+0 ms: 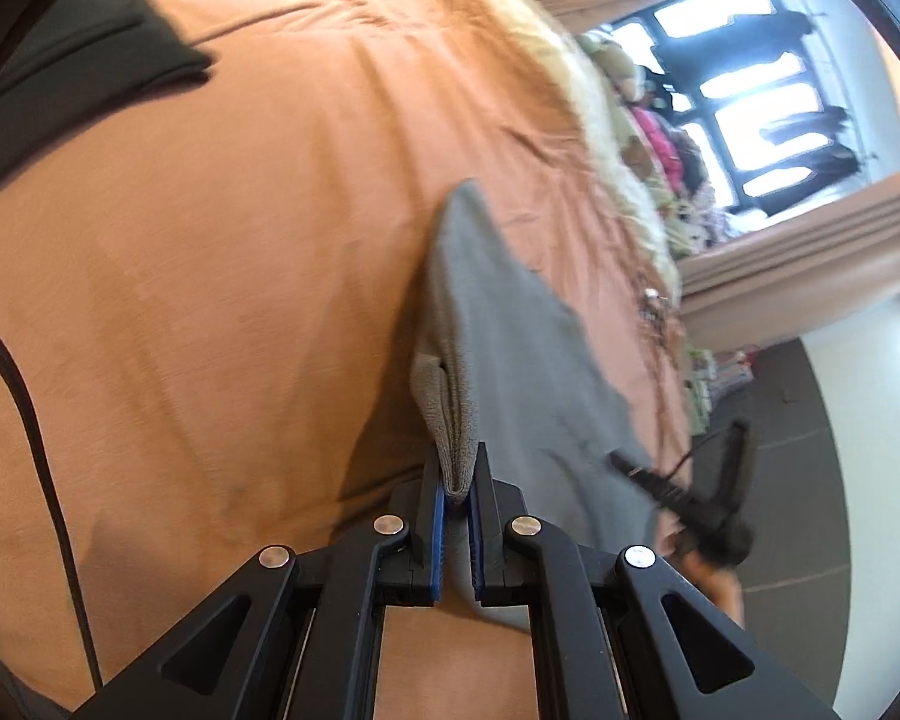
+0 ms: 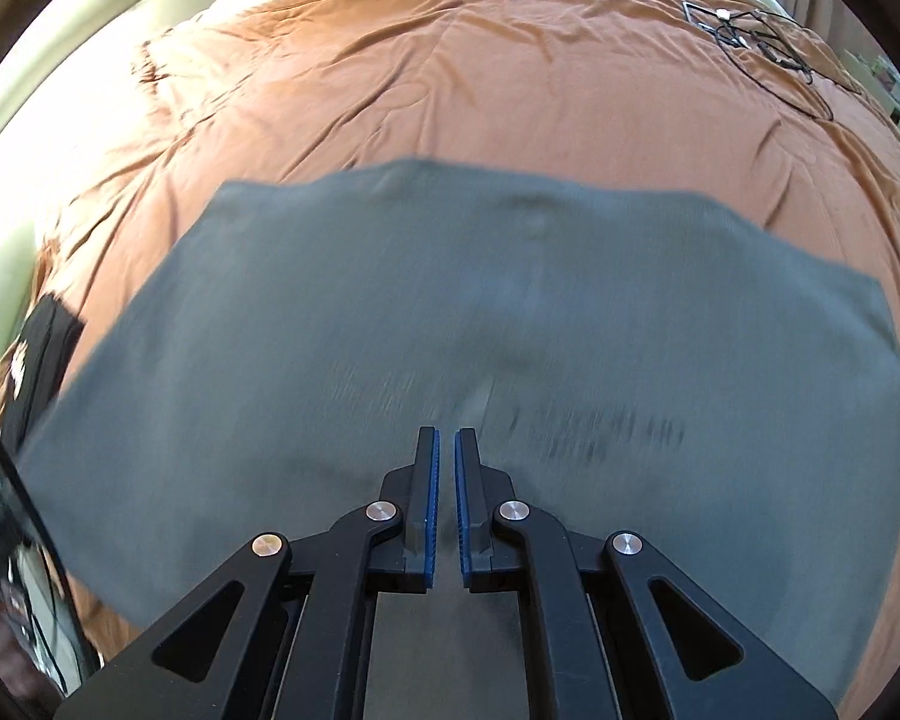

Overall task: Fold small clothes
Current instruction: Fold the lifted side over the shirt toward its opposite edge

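Grey knit garment (image 2: 480, 330) is lying spread wide across the centre and lower half of the right wrist view, upper edge running straight across mid-frame, faint dark print at lower right. In the left wrist view its bunched ribbed edge (image 1: 450, 420) is rising from bottom centre, cloth trailing toward lower right.

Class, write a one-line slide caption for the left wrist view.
Left gripper shut on a bunched edge of the grey garment, lifting it above the orange bedspread.
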